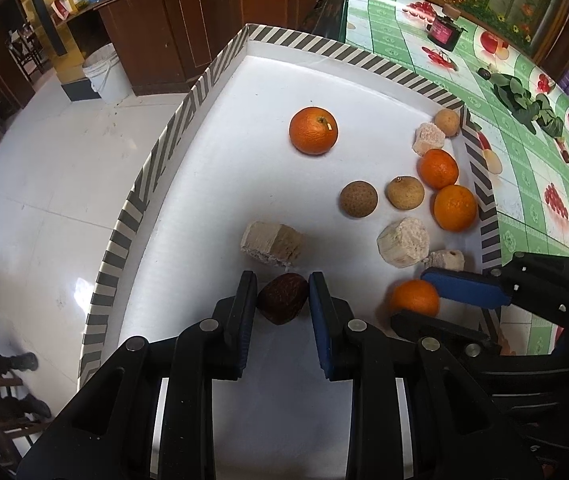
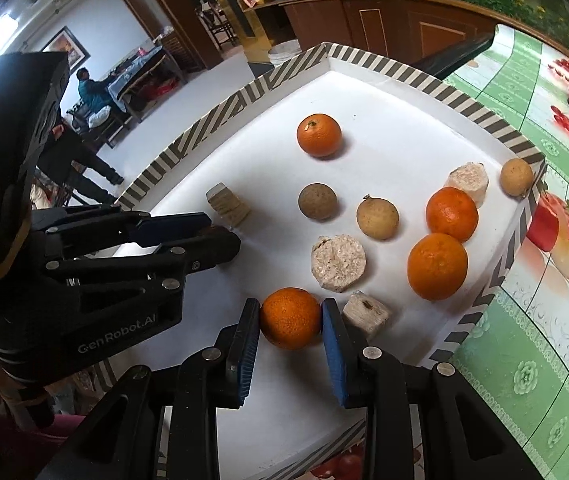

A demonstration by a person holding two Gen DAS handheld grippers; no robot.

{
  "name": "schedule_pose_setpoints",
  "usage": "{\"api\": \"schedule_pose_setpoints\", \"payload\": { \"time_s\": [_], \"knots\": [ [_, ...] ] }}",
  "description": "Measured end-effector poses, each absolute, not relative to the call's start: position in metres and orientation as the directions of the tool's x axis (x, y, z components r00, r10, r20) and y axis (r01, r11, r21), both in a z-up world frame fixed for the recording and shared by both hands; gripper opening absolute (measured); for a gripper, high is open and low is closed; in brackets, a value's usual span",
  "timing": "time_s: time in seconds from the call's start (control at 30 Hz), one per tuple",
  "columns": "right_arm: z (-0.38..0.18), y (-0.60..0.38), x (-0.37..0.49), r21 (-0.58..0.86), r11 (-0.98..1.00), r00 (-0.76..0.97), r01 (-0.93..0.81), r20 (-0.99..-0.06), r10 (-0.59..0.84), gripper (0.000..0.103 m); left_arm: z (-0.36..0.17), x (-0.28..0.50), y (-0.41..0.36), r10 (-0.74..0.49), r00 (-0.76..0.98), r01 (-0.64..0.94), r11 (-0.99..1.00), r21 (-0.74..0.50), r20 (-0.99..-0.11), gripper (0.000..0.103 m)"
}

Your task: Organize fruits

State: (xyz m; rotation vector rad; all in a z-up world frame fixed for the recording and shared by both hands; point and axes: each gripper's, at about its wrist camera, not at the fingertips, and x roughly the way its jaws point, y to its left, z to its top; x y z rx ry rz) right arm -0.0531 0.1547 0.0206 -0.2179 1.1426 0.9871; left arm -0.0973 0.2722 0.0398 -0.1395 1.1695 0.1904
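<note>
Round pebbled orange (image 2: 290, 318) clamped between right claw (image 2: 290, 320) pads.

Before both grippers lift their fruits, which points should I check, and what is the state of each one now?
1. Left gripper closed on the dark red wrinkled fruit: ok.
2. Right gripper closed on the small orange mandarin: ok.
3. Beige cut chunk clear of the right gripper: not ok, it touches the outer finger.
4. The two grippers apart from each other: ok.
5. Fruits already lifted off the white striped-rim tray: cannot tell.
</note>
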Motion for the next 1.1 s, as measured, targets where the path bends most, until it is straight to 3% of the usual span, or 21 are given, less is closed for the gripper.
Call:
{"api": "schedule_pose_setpoints", "payload": {
  "time_s": [0.4,0.47,0.53,1.1],
  "knots": [
    [0.057,0.12,-0.051,0.336,0.593,0.115,-0.731,-0.796,0.594,0.032,0.056,-0.098,0.271,0.128,0.396,-0.251,0.968,0.027,-0.909,0.029],
    [0.062,0.113,-0.051,0.334,0.604,0.134,-0.723,-0.791,0.597,0.032,0.062,-0.095,0.267,0.111,0.408,-0.242,0.97,0.011,-0.906,0.035],
    [0.067,0.105,-0.049,0.325,0.622,0.155,-0.713,-0.791,0.591,0.032,0.07,-0.095,0.263,0.104,0.433,-0.237,0.971,-0.002,-0.895,0.053],
    [0.085,0.071,-0.053,0.313,0.692,0.247,-0.651,-0.774,0.583,0.032,0.102,-0.09,0.23,0.093,0.502,-0.18,0.984,0.001,-0.86,0.053]
  ]
}}
